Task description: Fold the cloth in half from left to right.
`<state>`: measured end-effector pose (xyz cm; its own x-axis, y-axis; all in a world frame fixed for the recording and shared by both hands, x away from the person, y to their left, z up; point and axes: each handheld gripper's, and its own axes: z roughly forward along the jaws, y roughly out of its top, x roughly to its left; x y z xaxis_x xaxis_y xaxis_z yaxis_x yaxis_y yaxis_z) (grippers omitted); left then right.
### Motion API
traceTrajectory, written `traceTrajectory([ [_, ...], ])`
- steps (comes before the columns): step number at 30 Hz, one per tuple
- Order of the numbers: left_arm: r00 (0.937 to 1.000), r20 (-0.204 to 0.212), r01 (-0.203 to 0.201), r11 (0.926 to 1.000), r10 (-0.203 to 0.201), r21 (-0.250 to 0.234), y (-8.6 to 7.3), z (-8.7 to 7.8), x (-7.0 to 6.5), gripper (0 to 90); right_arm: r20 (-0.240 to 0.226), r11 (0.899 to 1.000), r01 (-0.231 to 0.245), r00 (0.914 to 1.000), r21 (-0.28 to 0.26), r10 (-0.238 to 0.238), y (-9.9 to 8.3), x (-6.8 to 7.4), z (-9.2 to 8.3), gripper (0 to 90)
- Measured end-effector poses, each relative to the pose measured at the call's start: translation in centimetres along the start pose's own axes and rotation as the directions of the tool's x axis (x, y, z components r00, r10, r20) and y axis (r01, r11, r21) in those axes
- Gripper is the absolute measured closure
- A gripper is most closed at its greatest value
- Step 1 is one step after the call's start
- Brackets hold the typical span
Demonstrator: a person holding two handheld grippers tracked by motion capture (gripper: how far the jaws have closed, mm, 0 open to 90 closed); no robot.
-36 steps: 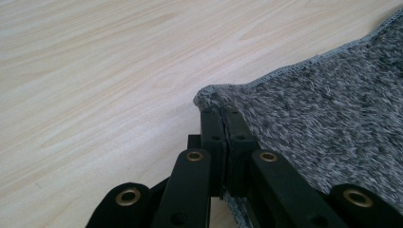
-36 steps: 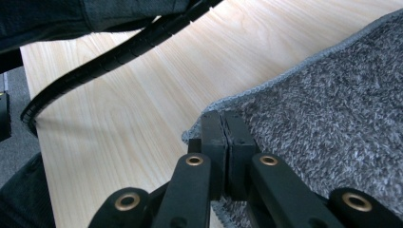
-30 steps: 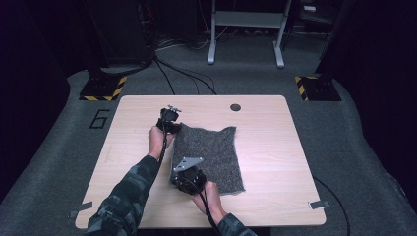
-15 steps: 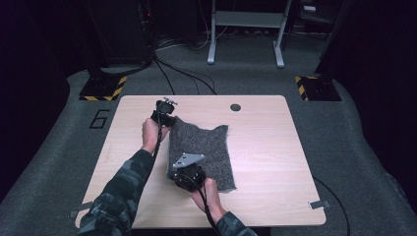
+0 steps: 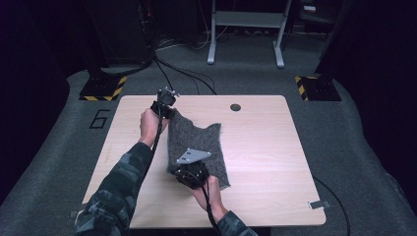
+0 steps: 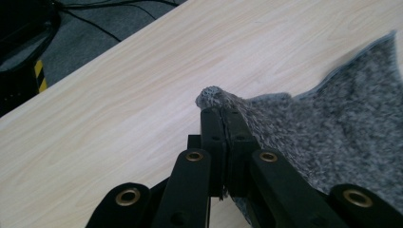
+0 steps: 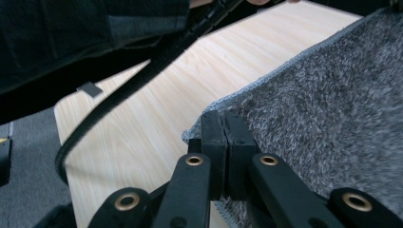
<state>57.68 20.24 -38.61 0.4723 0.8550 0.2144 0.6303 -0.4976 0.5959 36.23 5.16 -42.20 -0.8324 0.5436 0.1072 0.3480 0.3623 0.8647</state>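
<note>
Seen from the high view, the grey, fuzzy rectangular cloth (image 5: 196, 147) lies on the pale wooden table (image 5: 265, 147), its long axis running away from you. Your left gripper (image 5: 166, 105) holds the far-left corner and your right gripper (image 5: 189, 172) the near-left corner, so the whole sheet extends to the right of both. Viewed along the left gripper view, the jaws are pressed together on a peaked corner of cloth (image 6: 214, 95), fabric trailing right. Along the right gripper view, the jaws clamp the hemmed cloth edge (image 7: 199, 128) likewise. Any fold, you may judge, carries this left edge rightward.
</note>
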Motion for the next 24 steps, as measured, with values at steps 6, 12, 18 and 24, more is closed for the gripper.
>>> traceTrajectory([
  [6,0.9996,0.003,-0.028,0.9984,0.028,0.049,1.3,-0.3,-0.4,88.5,0.011,0.999,-0.025,0.9996,-0.024,0.026,0.0,-0.4,-1.2,88.9],
  [12,0.9980,0.018,-0.062,0.9957,0.061,0.068,1.9,1.3,-2.5,88.5,0.038,0.999,-0.054,0.9978,0.000,0.054,-1.8,-1.3,-1.8,88.7],
  [18,0.9956,0.037,-0.089,0.9928,0.086,0.080,2.4,3.1,-4.5,88.4,0.067,0.996,-0.087,0.9941,0.020,0.085,-3.5,-2.2,-2.5,88.4],
  [24,0.9950,0.062,-0.084,0.9923,0.078,0.091,2.6,4.7,-5.8,88.3,0.095,0.991,-0.121,0.9888,0.056,0.115,-5.2,-3.4,-3.2,88.2],
])
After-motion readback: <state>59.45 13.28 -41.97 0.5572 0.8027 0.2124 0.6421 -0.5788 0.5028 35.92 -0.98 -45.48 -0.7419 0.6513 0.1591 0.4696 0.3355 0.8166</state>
